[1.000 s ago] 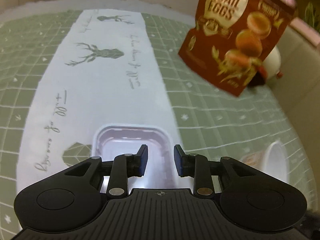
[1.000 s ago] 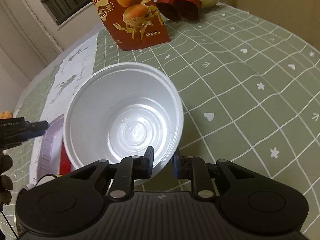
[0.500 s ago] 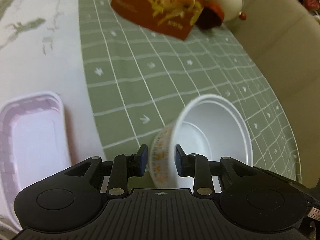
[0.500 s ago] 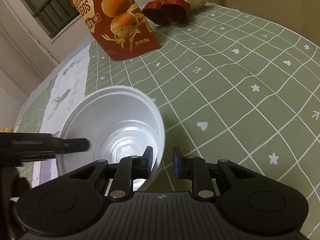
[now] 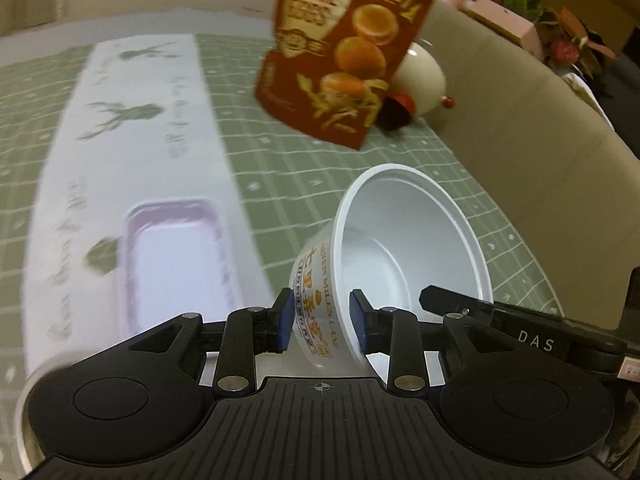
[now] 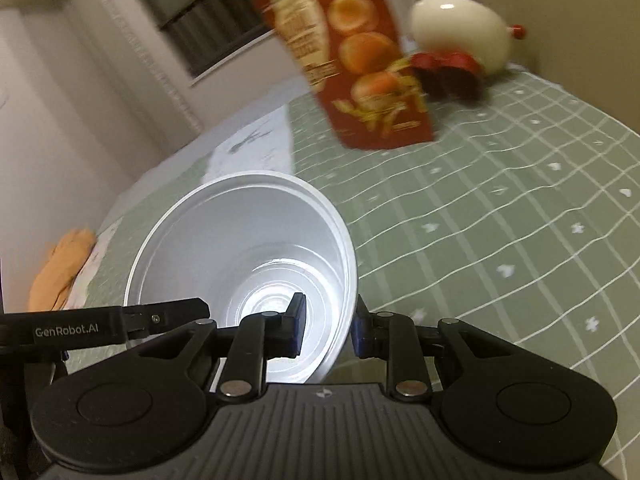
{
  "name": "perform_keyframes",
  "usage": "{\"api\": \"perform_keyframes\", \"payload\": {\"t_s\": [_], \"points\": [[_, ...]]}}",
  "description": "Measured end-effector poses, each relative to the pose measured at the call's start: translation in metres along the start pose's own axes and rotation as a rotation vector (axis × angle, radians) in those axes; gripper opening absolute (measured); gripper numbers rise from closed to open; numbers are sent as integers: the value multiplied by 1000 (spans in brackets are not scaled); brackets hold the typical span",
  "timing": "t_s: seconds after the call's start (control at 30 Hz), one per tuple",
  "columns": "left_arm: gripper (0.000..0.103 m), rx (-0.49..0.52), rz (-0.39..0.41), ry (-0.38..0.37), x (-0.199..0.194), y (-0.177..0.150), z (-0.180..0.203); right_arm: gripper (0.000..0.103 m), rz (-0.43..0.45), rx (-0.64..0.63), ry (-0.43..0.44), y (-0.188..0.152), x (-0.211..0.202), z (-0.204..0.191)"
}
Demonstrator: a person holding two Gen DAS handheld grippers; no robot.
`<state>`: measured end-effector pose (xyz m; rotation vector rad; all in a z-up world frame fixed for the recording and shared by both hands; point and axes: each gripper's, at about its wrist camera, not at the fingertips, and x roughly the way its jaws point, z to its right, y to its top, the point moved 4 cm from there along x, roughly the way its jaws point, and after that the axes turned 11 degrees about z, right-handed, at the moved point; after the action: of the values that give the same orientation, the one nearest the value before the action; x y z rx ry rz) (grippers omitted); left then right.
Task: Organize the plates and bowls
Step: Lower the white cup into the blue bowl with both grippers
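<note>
A white paper bowl point(image 5: 400, 248) with orange print on its outside is tilted on its side, mouth toward the right. My left gripper point(image 5: 320, 320) has its fingers on either side of the bowl's wall near the base, with small gaps showing. In the right wrist view the same bowl point(image 6: 248, 240) fills the lower left. My right gripper point(image 6: 326, 326) has its jaws on either side of the bowl's rim wall and holds it. A pale pink rectangular tray point(image 5: 176, 256) lies on the white table runner to the left of the bowl.
A red quail-egg snack bag point(image 5: 344, 52) stands at the back, with a cream egg-shaped pot point(image 5: 424, 76) and red cups point(image 6: 444, 68) behind it. The green checked tablecloth point(image 6: 500, 220) stretches to the right. An orange cloth point(image 6: 60, 268) lies at far left.
The bowl has been lifted and tipped further. My left gripper has swung so the tray and runner are ahead again, and its fingers now straddle the bowl's base. Both views are motion-blurred.
</note>
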<state>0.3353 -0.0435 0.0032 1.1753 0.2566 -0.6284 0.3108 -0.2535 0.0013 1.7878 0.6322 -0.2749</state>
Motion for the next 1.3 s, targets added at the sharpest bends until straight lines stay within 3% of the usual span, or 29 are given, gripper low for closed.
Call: {"api": "perform_keyframes", "payload": {"t_s": [0.13,0.37,0.43,0.5,0.87,1.3], "points": [[31,-16,-2,36,-26,-18,-9,25,-35,-58,24,-14,-10,-28],[33,-191,-43,4,-38,-49,-37,26,-94,-79,53,-28,-18,-39],[29,-219,-58,0,-32,-58,-43,26,-103,-95,44,-34,-15,-39],[24,-215,-61,24,-28,-63,-47,28,-120,-114,20,-42,-8,-38],[24,-144,-13,129,-34,-64,-53,38,-143,-79,-30,-56,3,-22],[24,-111,-54,120,-22,-74,-47,50,-184,-66,-26,-75,14,-14]]}}
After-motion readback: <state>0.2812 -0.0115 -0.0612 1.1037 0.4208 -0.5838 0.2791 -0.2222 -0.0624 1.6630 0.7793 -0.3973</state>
